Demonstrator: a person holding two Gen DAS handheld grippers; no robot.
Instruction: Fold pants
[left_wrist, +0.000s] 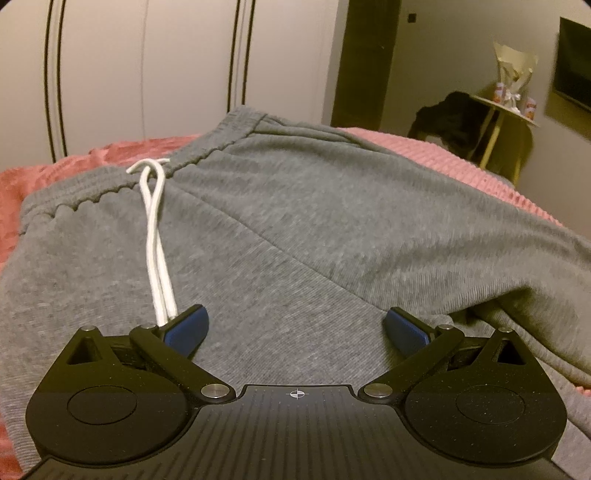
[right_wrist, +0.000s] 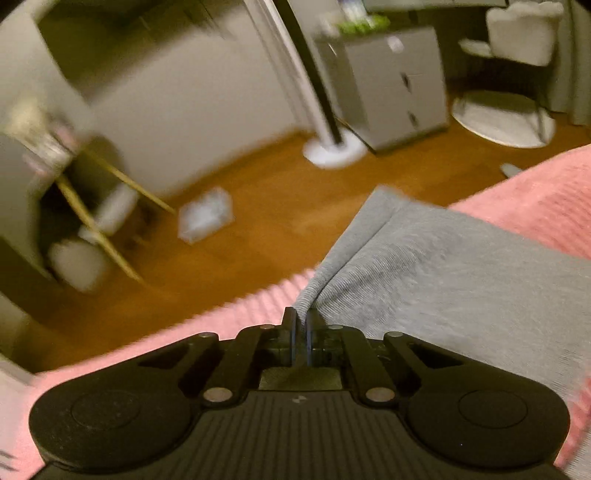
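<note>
**Fingers pinch hem as grey pants lie across pink bed**

Fingers of my right gripper (right_wrist: 301, 325) are clamped tight, a fold of grey cloth caught between them at the edge of one pant leg (right_wrist: 443, 266). From the pinch the fabric rises in a ridge and runs away up and to the right, its far corner hanging past the edge of the bed. That view is smeared by motion blur.

My left gripper (left_wrist: 295, 326) is released, its blue-padded fingers (left_wrist: 190, 326) spread wide and holding nothing. It sits low over the pants (left_wrist: 277, 221) below the waistband (left_wrist: 147, 177), and I cannot tell whether the tips touch the cloth. The white drawstring (left_wrist: 157, 251) trails down from the waistband, and its two ends disappear just behind the left-hand finger.

I can read no brand, label or writing on the pants or in the room.

Spread flat, the pants cover a bed dressed in a pink textured blanket (left_wrist: 461, 162). Behind the bed stands a white wardrobe (left_wrist: 147, 74) with thin dark vertical lines. A small round side table (left_wrist: 506, 110) on pale legs carries a wrapped bouquet. The right view shows a wooden floor (right_wrist: 258, 229), a grey cabinet (right_wrist: 391, 85), the white round base of a stand (right_wrist: 332, 153) and a pale chair (right_wrist: 517, 37).
</note>
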